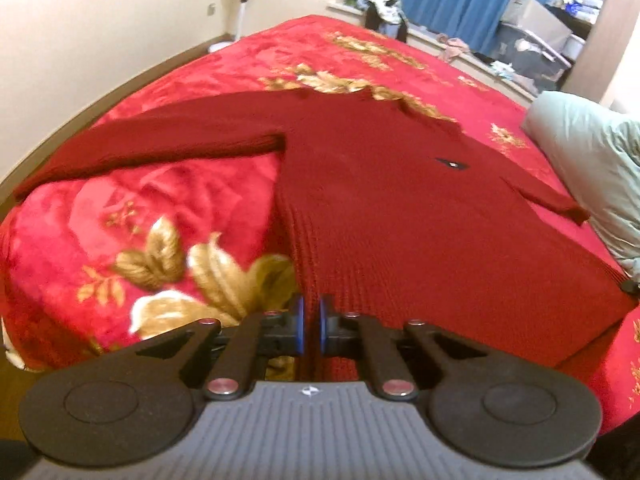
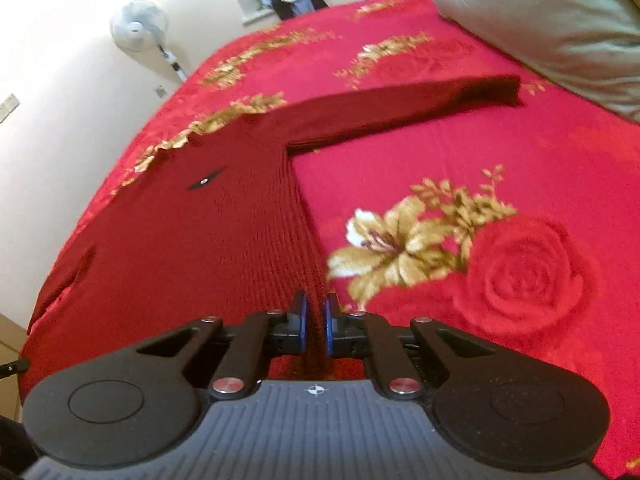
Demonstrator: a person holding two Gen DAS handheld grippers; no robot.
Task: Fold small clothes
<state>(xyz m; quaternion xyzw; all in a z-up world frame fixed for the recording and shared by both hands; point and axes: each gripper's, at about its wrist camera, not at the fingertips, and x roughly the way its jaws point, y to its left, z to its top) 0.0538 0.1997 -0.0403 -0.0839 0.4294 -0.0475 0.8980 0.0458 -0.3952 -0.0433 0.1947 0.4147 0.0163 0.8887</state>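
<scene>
A dark red knit sweater (image 1: 380,200) lies spread face up on the bed, sleeves out to both sides, a small dark logo on its chest. My left gripper (image 1: 311,320) is shut on the hem at the sweater's left bottom corner. My right gripper (image 2: 316,320) is shut on the hem at the right bottom corner of the sweater (image 2: 192,240). The hem is lifted and stretched between the two grippers. The right gripper's tip shows at the right edge of the left wrist view (image 1: 630,287).
The bed is covered by a red blanket (image 1: 140,200) with gold flowers. A pale green pillow (image 1: 592,168) lies by the right sleeve; it also shows in the right wrist view (image 2: 540,12). A standing fan (image 2: 138,28) and a windowsill with clothes (image 1: 384,12) are beyond the bed.
</scene>
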